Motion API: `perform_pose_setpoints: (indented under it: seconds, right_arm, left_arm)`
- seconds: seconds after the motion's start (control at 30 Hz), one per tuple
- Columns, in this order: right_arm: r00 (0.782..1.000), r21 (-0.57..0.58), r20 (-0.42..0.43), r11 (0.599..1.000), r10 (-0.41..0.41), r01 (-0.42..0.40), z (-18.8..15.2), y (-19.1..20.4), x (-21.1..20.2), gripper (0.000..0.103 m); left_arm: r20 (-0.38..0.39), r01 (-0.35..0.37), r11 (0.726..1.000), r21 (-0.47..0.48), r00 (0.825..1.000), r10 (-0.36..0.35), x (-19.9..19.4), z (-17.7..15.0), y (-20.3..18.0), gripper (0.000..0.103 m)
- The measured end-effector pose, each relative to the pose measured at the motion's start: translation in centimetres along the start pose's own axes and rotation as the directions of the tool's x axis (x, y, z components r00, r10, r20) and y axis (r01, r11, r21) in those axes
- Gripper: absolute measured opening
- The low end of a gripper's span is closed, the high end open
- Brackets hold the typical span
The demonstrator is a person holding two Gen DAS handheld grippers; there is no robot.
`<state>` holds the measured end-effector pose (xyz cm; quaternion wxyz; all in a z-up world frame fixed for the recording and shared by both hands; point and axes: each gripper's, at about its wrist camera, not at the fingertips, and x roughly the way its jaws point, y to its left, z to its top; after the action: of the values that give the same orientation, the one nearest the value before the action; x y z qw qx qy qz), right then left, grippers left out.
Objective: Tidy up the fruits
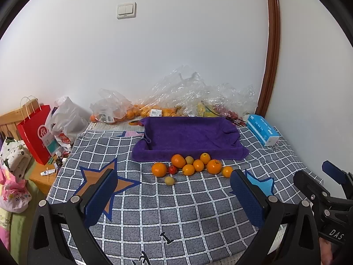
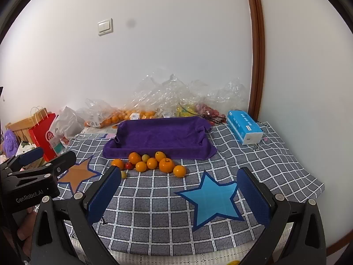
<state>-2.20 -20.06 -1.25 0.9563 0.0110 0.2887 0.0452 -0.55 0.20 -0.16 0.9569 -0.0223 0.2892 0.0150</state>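
While your left gripper and right gripper both hang spread apart and empty above the checked cloth on the desk, the fruits lie clustered just in front of the purple tray; none sits inside it.

A grey checked cloth covers the desk — an orange star sewn on at nine o'clock, a blue star at three. At two o'clock lies a blue tissue box. Off the desk's edge at ten o'clock stands a red paper bag — high on the wall, a light switch.
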Motion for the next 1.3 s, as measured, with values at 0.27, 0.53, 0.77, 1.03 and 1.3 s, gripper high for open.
perform_pose_setpoints:
  seconds: [0.27,0.53,0.77,1.03,1.3]
  right_arm:
    - [0.999,0.024,-0.027,0.999,-0.025,0.026,-0.2,-0.4,2.6,0.103]
    - [0.997,0.032,-0.081,0.999,0.011,-0.008,-0.5,-0.7,7.1,0.103]
    - [0.988,0.018,-0.149,0.999,0.048,-0.046,-1.4,-0.8,13.1,0.103]
    - [0.964,0.016,-0.256,0.997,0.073,-0.071,-3.2,-1.3,19.7,0.092]
    - [0.947,-0.004,-0.315,0.997,0.07,-0.075,-4.6,-1.5,24.2,0.06]
  left_arm:
    - [-0.042,-0.019,0.999,-0.033,0.999,0.018,2.8,0.1,1.6,0.102]
    - [-0.102,-0.047,0.998,-0.051,0.994,0.042,7.1,-0.2,3.4,0.102]
    - [-0.167,-0.058,0.996,-0.07,0.985,0.046,12.3,-0.8,5.6,0.097]
    - [-0.261,-0.032,0.996,-0.087,0.965,0.008,17.8,-1.7,7.2,0.096]
    - [-0.29,-0.051,0.993,-0.111,0.957,0.017,20.5,-2.7,7.9,0.094]
